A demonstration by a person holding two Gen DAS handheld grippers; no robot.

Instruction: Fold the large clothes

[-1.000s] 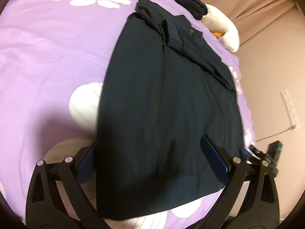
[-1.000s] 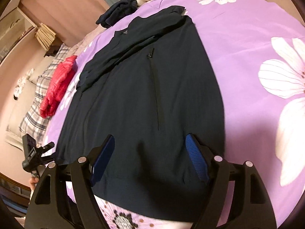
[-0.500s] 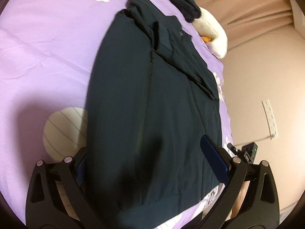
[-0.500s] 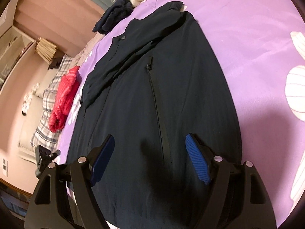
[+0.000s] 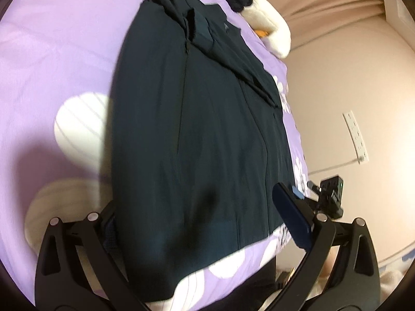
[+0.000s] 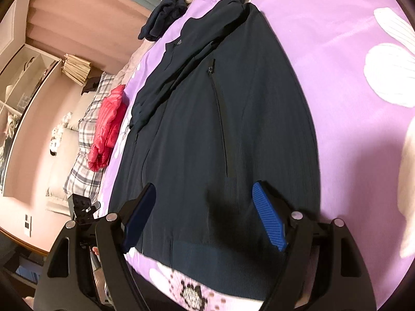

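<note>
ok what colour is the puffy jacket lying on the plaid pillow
Bright red puffy jacket, seen best in the right wrist view.

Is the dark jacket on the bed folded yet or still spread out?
Mostly spread: the dark jacket lies flat at full length on the purple floral bedspread, hem nearest. Only one sleeve is folded across the chest.

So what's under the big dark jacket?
The dark jacket lies flat on a purple bedspread with white flowers, which shows all around it. One flower pokes out at its edge. What the bedspread looks like right beneath the jacket is covered.
</note>
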